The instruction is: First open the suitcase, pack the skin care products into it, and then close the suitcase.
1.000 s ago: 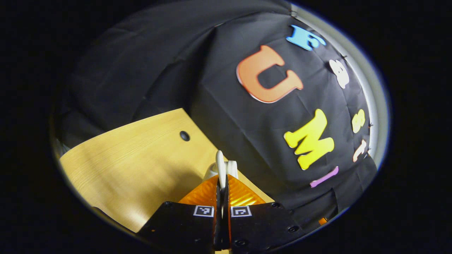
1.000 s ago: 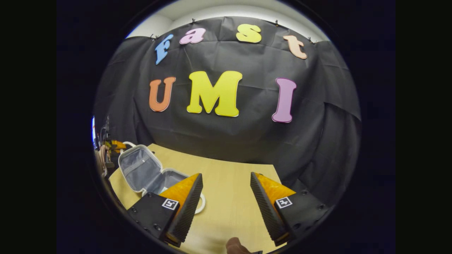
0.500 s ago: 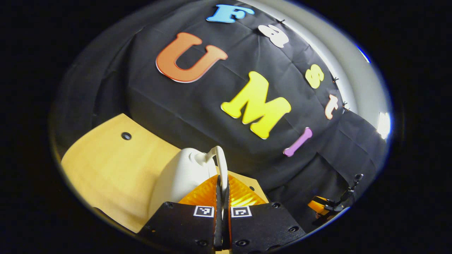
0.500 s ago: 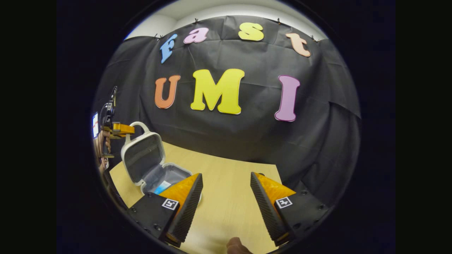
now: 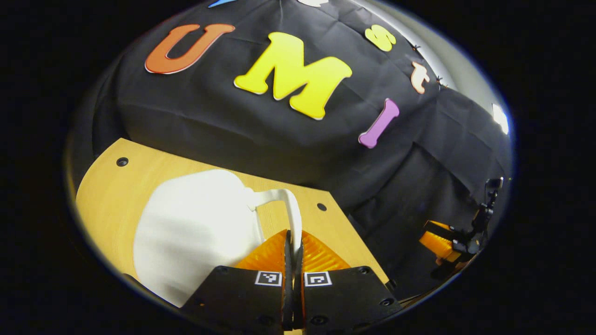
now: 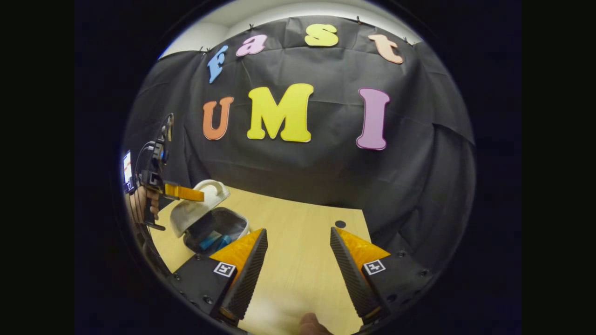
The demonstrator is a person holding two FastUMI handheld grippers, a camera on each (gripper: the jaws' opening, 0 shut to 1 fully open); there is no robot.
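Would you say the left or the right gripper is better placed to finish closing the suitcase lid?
Left. The left gripper is clamped on the lid's handle, with the lid half lowered over the suitcase. The right gripper is open, off to the side.

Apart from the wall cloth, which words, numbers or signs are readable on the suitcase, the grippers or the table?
No readable text anywhere.
Suitcase lid: plain white, no print.
Right gripper: square coded markers, no words.
Small screen behind the left gripper: too small to read.

— What does your left tool (image 5: 292,242) hold?
— My fingers are pressed together on the white handle (image 5: 289,210) of the suitcase lid (image 5: 195,228), above the wooden tabletop (image 5: 111,186).
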